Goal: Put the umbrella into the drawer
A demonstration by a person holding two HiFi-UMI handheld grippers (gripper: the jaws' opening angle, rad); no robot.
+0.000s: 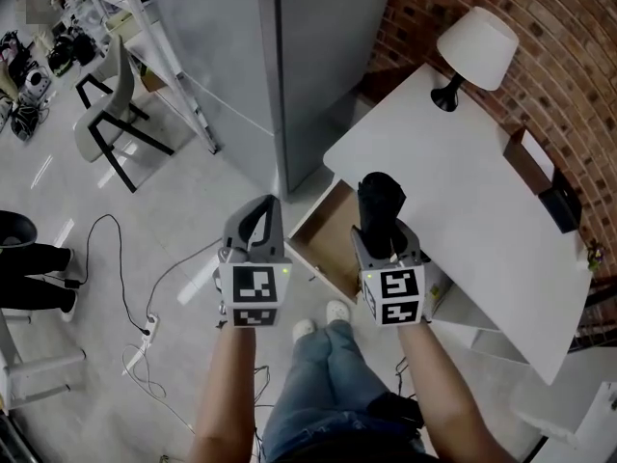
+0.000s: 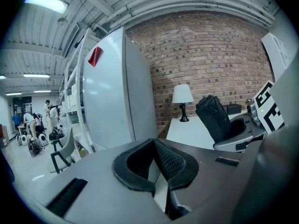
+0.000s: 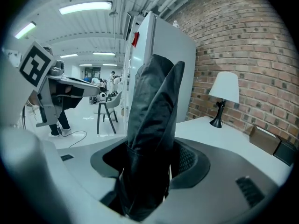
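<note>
left gripper (image 2: 153,148): jaws together, empty | right gripper (image 3: 152,160): clamped on folded black umbrella (image 3: 155,101), upright | umbrella: in the air, beside open drawer (image 1: 323,237) of white desk (image 1: 439,177)

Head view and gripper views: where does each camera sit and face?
Head view: on the person's head, steeply down at the white table and open wooden drawer; both forearms show.
Left gripper view: on the left hand-held gripper, toward the red brick wall; its shut jaws show.
Right gripper view: on the right hand-held gripper, likewise; jaws clamp the black folded umbrella.
All share the white-shaded lamp.
</note>
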